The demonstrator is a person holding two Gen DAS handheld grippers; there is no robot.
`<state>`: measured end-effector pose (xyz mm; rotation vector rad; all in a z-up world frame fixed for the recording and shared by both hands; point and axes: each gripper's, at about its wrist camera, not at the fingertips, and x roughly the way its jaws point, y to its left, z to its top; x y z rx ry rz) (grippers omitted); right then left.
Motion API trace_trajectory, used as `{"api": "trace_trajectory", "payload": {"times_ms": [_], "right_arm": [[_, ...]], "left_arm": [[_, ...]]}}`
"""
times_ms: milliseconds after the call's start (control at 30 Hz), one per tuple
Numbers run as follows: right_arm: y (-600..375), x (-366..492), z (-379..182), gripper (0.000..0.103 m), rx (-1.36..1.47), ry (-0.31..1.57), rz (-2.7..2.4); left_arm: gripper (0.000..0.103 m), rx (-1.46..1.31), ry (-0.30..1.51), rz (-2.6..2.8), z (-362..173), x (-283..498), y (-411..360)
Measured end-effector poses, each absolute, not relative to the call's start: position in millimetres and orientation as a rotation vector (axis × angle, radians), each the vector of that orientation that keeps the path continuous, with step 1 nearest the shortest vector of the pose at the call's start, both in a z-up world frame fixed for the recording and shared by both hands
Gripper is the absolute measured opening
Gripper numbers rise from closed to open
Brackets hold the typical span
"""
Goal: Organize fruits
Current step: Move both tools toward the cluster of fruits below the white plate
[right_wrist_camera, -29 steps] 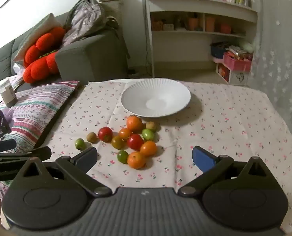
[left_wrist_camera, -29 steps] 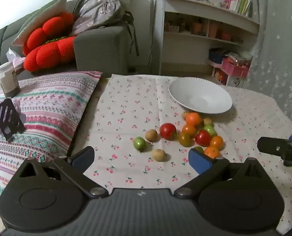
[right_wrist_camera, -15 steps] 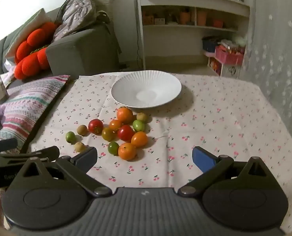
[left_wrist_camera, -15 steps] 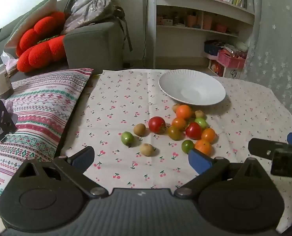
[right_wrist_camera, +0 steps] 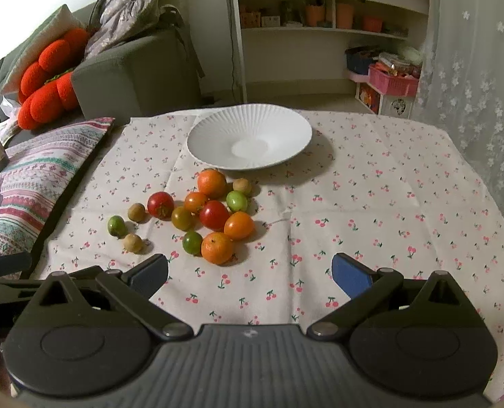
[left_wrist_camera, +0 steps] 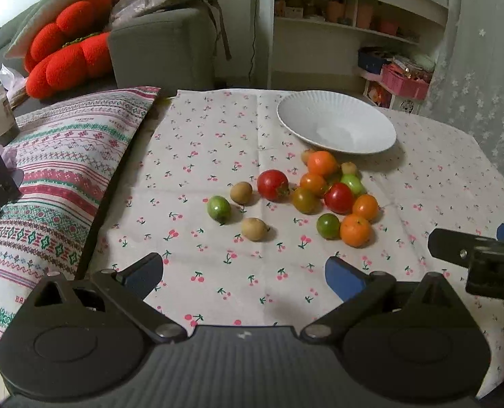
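A small living room under dim indoor light.
A grey sofa [right_wrist_camera: 133, 68] stands at the back left, with a red flower-shaped cushion [right_wrist_camera: 44, 85] and a grey backpack [right_wrist_camera: 122, 10] on it. A white shelf unit [right_wrist_camera: 323, 30] stands against the pale wall, a pink basket [right_wrist_camera: 393, 80] beside it and a flowered sheer curtain [right_wrist_camera: 472, 68] at the right.

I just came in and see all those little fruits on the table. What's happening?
A person holds two grippers over the table, sorting fruit. The left gripper and right gripper both have their jaws open and hold nothing. The fruits all lie in a bunch on the cherry tablecloth, beside the white plate, which has no fruit in it yet.
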<state>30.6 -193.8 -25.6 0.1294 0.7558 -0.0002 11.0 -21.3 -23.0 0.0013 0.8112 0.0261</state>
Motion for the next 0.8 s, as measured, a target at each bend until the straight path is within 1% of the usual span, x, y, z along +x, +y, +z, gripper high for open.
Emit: {"api": "trace_trajectory", "payload": {"times_ms": [133, 300, 433, 800], "right_arm": [[-194, 32, -28, 0.103, 0.126, 0.765, -0.008], [-193, 37, -30, 0.103, 0.118, 0.787, -0.017], [-194, 44, -32, 0.103, 0.125, 0.804, -0.025], [-201, 73, -23, 0.103, 0.110, 0.800, -0.045]], "left_arm": [[0.080, 0.011, 0.813, 0.042, -26, 13, -22], [0.080, -0.017, 0.875, 0.023, -34, 19, -22], [0.080, -0.013, 0.887, 0.031, -36, 24, -21], [0.080, -0.104, 0.951, 0.054, -36, 58, 9]]}}
